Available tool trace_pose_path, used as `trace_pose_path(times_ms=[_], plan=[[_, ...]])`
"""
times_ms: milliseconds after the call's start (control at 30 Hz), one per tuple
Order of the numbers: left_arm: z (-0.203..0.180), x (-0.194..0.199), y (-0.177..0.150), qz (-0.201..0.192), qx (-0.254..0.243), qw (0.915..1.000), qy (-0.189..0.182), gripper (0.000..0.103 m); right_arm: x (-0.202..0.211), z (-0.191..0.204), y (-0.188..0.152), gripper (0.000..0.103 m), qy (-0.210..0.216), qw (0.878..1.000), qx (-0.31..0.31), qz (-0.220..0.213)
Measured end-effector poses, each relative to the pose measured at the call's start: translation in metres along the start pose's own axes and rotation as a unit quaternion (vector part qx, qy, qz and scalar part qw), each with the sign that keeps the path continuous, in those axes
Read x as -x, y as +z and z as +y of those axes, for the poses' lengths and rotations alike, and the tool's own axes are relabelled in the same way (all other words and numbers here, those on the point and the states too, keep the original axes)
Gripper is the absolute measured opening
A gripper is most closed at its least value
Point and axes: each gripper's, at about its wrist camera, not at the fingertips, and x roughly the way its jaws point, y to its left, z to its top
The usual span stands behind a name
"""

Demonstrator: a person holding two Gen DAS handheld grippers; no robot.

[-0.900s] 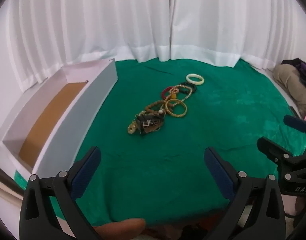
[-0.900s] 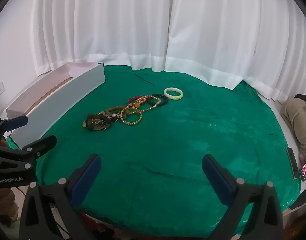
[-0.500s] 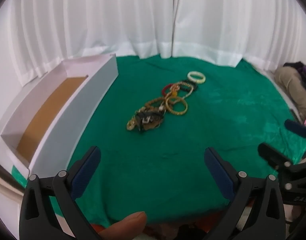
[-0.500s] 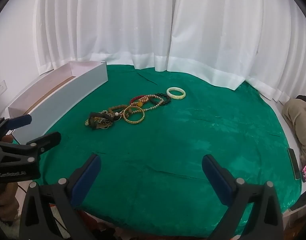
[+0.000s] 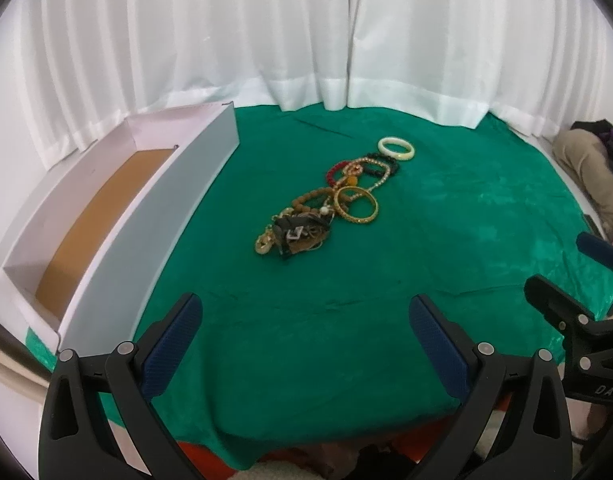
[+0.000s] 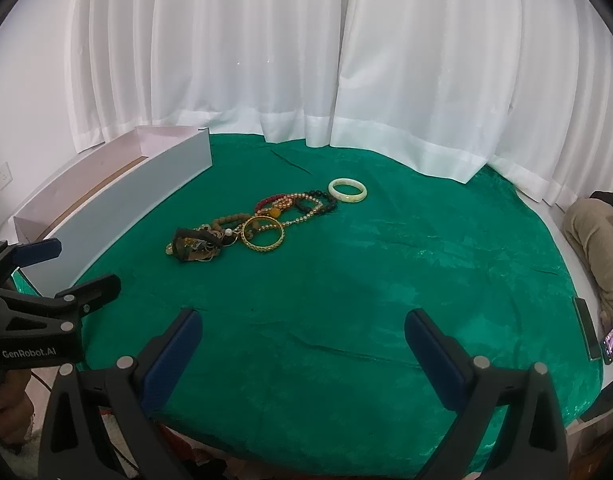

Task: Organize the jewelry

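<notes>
On the green cloth (image 5: 446, 280) over the table, mid-way back, the jewelry pile (image 5: 326, 208) lies in 1 diagonal string: a pale bangle (image 5: 396, 148) at the far end, a gold bangle (image 5: 356, 204) to the right side of the pile, beaded strands (image 5: 358, 172) overlapping btw them, and a dark tangled clump (image 5: 300, 236) at the near end. A long white box (image 5: 154, 216) w/ a brown floor sits along the left edge, nothing visible inside.

Left gripper (image 5: 306, 332) and right gripper (image 6: 302, 340) both hang above the near edge of the cloth, tilted down, jaws spread wide, nothing btw them. Neither is near the pile yet, so sorting looks unstarted.

Risks from here, as I judge them:
- Strands overlap and the clump looks knotted, so pinching 1 piece prob drags its neighbours along; they could drop off mid-carry or slide over the cloth.
- Thin beads lie flat on soft fabric. A pad coming in too low may catch the cloth and bunch it, shifting the whole row.
- Bangles are rigid and round; a grip off-centre on the rim could let 1 squirt out and roll.
- Both grippers aim at the same small zone, so they may knock each other if they go in together.
- Box wall is tall: a low carry could clip it.
</notes>
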Motion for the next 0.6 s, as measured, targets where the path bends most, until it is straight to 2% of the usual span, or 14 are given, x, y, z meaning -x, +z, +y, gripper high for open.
trace_pose_path(times_ms=[367, 600], plan=[[-0.005, 0.015, 0.004, -0.038, -0.015, 0.9992, -0.002, 0.103, -0.002, -0.003, -0.002, 0.103, 0.003, 1.000, -0.003, 0.004], [-0.009, 0.014, 0.003, -0.035, -0.019, 0.9992, 0.000, 0.103, -0.001, -0.011, -0.003, 0.103, 0.010, 1.000, -0.015, 0.006]])
